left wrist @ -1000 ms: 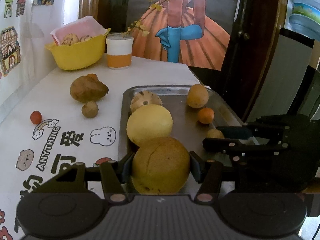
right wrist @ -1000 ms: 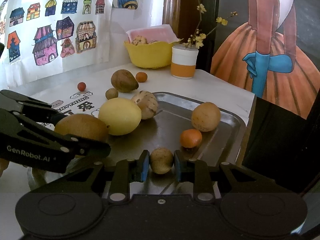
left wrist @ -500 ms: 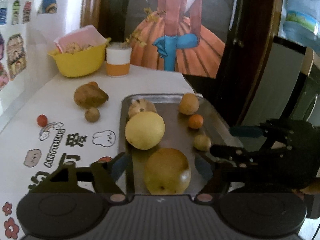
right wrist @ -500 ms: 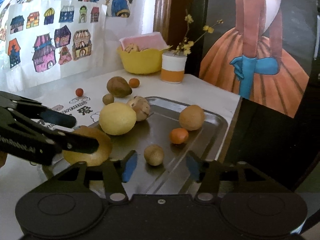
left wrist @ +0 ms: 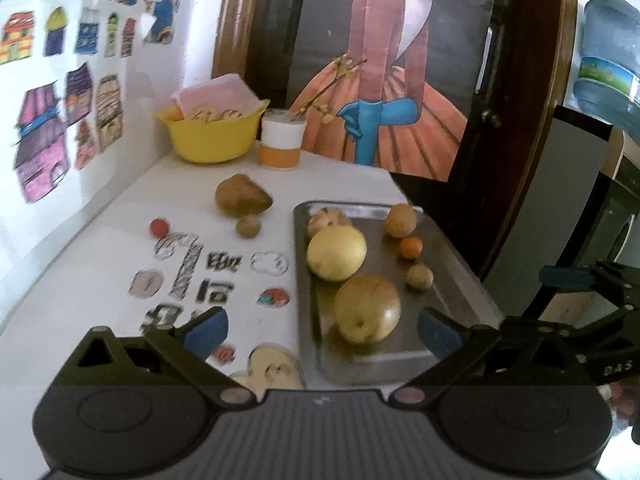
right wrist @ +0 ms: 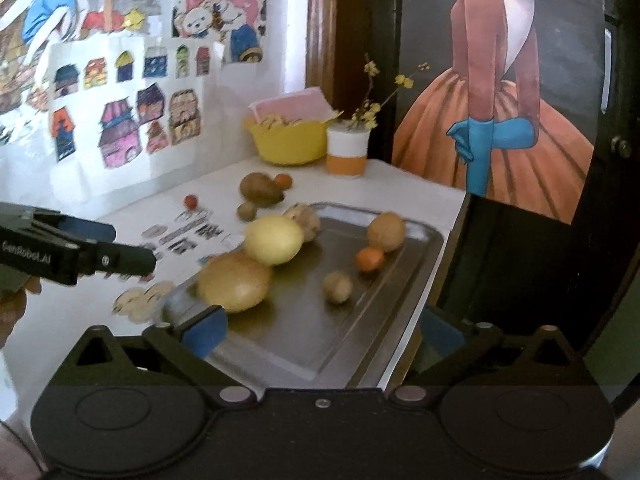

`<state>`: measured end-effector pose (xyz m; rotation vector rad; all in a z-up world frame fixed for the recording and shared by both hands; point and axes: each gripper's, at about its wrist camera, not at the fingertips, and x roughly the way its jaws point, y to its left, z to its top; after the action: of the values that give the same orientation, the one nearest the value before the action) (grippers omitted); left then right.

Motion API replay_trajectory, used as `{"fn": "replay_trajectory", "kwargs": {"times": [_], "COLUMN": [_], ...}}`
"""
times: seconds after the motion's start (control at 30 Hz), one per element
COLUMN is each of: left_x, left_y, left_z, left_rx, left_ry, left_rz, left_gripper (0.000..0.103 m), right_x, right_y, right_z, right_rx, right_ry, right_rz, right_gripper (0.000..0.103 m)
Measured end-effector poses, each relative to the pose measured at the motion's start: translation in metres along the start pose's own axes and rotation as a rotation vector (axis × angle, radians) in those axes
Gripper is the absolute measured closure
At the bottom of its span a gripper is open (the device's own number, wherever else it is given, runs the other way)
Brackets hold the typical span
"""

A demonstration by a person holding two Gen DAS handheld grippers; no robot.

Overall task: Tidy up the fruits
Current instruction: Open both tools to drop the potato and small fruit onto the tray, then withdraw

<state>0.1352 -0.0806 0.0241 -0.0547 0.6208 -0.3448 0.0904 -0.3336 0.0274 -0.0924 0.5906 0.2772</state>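
Observation:
A metal tray (left wrist: 460, 292) holds a brown pear (left wrist: 367, 308), a yellow fruit (left wrist: 336, 253), a striped round fruit (left wrist: 328, 218), a tan round fruit (left wrist: 401, 221), a small orange (left wrist: 411, 247) and a small brown fruit (left wrist: 419, 276). My left gripper (left wrist: 322, 332) is open, pulled back in front of the pear and holding nothing. My right gripper (right wrist: 322, 332) is open too, short of the tray (right wrist: 360, 340), with the small brown fruit (right wrist: 337, 287) lying free ahead. On the white table lie a big brown fruit (left wrist: 242, 201), a small brown one (left wrist: 248, 226) and a red one (left wrist: 159, 227).
A yellow bowl (left wrist: 212, 136) and a white-and-orange cup (left wrist: 281, 144) stand at the table's back. A small orange (right wrist: 283, 180) sits behind the big brown fruit (right wrist: 260, 189). The tray lies along the table's right edge, beside a dark framed painting (left wrist: 380, 80).
Both grippers opened and drew back. The left one let go of the brown pear and the right one let go of the small brown fruit; both fruits now rest on the tray.

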Motion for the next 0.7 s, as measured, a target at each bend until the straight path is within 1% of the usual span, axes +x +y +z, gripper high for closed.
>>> {"fn": "replay_trajectory", "kwargs": {"times": [0.17,0.37,0.5,0.7], "left_x": [-0.02,-0.044,-0.056,-0.069], "left_y": [0.014,0.032,0.045,0.061], "left_z": [-0.018,-0.034,-0.033,-0.013], "left_rx": [-0.014,-0.006,0.004,0.047], "left_ry": [0.036,0.066,0.08,0.063], "left_rz": [0.018,0.074,0.128,0.214], "left_gripper": [0.001,0.001,0.001,0.001], "right_x": [-0.013,-0.019,-0.022,-0.019], "right_y": [0.022,0.054,0.075,0.102], "right_z": [-0.013,-0.02,-0.01,0.019], "right_rx": [-0.003,-0.032,-0.041,-0.081], "right_ry": [0.077,0.145,0.145,0.111], "right_rz": [0.034,0.096,0.159,0.24], "right_gripper": [0.001,0.001,0.001,0.001]}}
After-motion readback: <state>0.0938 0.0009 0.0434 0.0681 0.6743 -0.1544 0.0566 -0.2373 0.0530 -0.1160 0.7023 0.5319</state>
